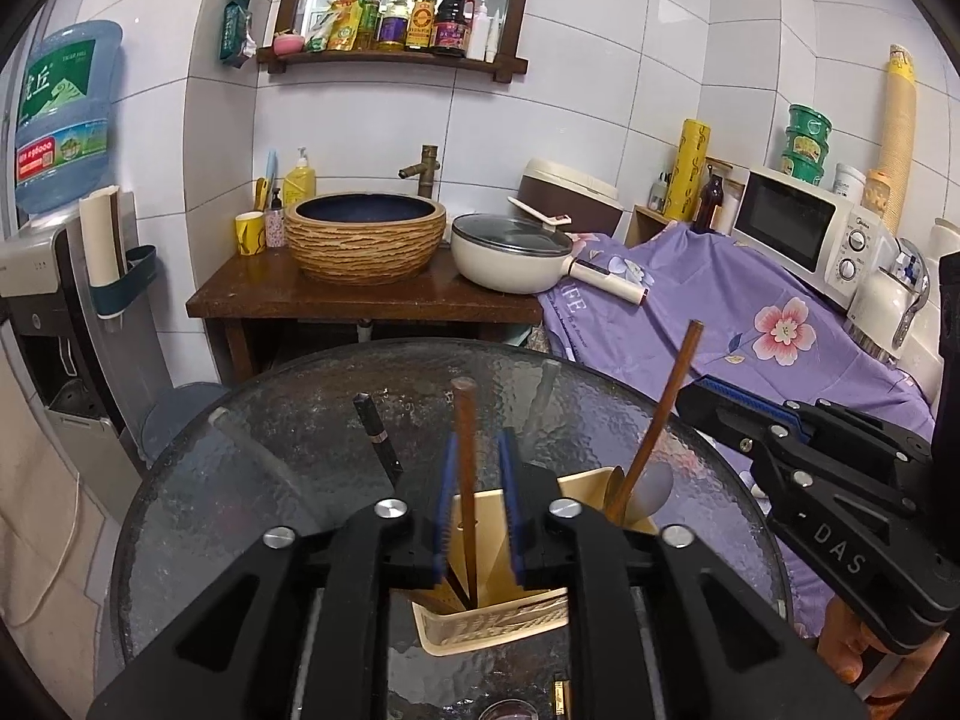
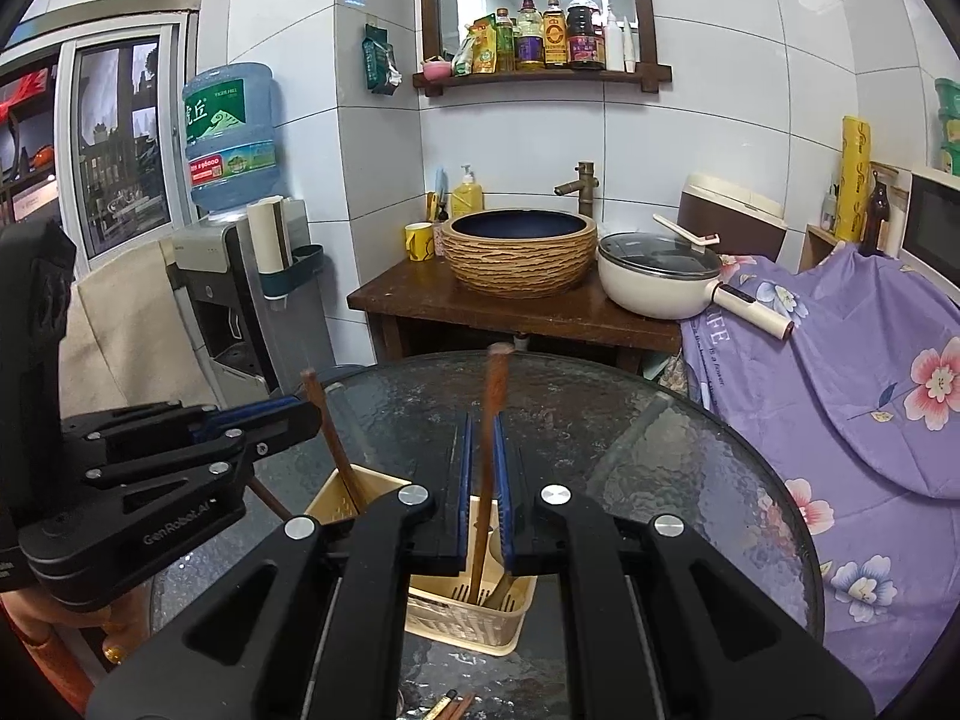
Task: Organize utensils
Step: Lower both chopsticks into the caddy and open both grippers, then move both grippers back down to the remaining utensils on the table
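**Two wooden utensils go into the holder at once**

On the round glass desk [image 1: 252,480], a cream utensil holder [image 1: 498,624] sits near the near edge. The left tongs [image 1: 477,504] stand slightly parted around a brown wooden handle [image 1: 463,456], its lower end already inside the holder, the pads apparently clear of it. The right tongs [image 2: 485,492] are nearly closed on a second wooden handle [image 2: 489,450], also lowered in. Best practice, by appearance: release only once each tip rests on the bottom, then lift straight up.
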